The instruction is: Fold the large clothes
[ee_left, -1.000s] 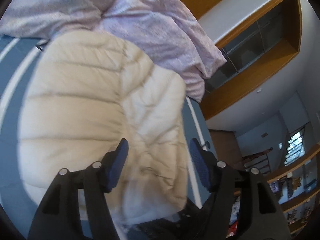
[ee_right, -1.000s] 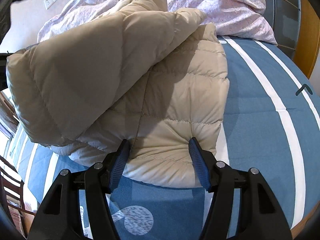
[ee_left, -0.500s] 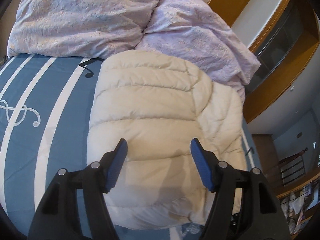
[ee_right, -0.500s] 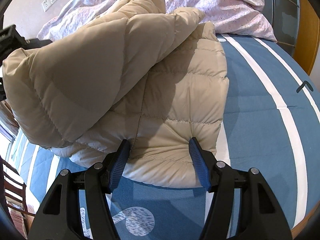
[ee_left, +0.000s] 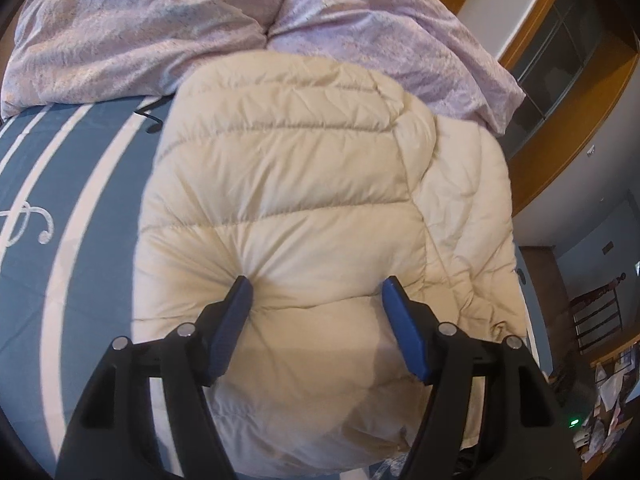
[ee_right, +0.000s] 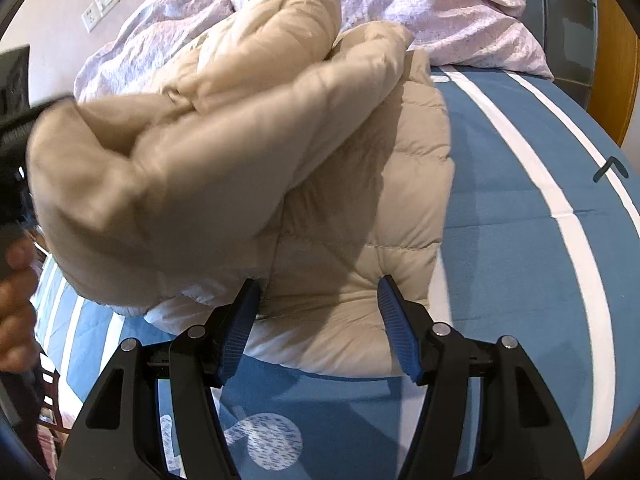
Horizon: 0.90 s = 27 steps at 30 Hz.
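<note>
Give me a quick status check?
Left hand-held gripper pressing puffy jacket, right hand-held gripper on its hem. Jacket half-folded on bed. Nothing in the way.

Inventory by count. I hold two grippers: my left gripper (ee_left: 316, 292) and my right gripper (ee_right: 318, 290), each with two blue-padded fingers (ee_left: 236, 320). One cream quilted jacket (ee_left: 304, 184) lies on one bed (ee_left: 60, 208). I count two lilac pillows (ee_left: 132, 28) at the head of the bed. The blue bed cover (ee_right: 512, 264) carries two white stripes in the right wrist view. One wall socket plate (ee_right: 100, 6) is visible. One hand (ee_right: 16, 304) shows at the left edge.
</note>
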Available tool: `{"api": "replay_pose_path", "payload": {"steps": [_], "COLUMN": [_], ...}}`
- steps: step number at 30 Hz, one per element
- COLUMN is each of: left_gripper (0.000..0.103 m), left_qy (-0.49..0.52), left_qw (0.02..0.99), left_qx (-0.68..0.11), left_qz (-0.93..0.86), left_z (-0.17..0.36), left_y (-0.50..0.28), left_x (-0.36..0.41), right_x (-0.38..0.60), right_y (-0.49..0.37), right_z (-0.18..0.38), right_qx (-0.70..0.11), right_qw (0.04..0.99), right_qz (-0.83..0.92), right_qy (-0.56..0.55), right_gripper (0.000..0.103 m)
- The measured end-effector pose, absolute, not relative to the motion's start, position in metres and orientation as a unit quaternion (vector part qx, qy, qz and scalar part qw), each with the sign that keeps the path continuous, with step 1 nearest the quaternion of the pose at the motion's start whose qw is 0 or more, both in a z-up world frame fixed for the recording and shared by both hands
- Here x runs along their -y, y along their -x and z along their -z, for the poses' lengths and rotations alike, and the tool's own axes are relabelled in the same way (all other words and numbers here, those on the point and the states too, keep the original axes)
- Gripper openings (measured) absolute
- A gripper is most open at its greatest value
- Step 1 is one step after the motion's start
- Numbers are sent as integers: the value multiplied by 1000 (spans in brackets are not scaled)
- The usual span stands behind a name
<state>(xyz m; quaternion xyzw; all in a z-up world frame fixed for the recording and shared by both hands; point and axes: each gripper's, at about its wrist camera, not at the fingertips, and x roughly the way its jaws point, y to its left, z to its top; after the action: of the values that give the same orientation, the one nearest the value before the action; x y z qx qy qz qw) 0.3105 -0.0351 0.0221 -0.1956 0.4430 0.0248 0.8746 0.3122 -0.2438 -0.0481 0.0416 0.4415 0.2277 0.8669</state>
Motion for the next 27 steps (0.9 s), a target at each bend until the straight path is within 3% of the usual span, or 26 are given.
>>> {"api": "replay_pose_path", "payload": {"steps": [11, 18, 27], "left_gripper": [71, 73, 74], "left_qy": [195, 199, 199], "left_qw": [875, 877, 879], "left_qx": [-442, -437, -434], "left_qz": [-10, 0, 12], "left_z": [-5, 2, 8], "left_y": [-318, -321, -325], "left_x": [50, 55, 58], "right_x": [302, 252, 195], "right_y": [-346, -367, -402], "right_z": [-4, -50, -36], "right_qx": [-407, -365, -387], "right_qw": [901, 908, 893], "right_qz": [-138, -198, -229], "right_qy": [-62, -50, -37], "right_gripper": [59, 51, 44]}}
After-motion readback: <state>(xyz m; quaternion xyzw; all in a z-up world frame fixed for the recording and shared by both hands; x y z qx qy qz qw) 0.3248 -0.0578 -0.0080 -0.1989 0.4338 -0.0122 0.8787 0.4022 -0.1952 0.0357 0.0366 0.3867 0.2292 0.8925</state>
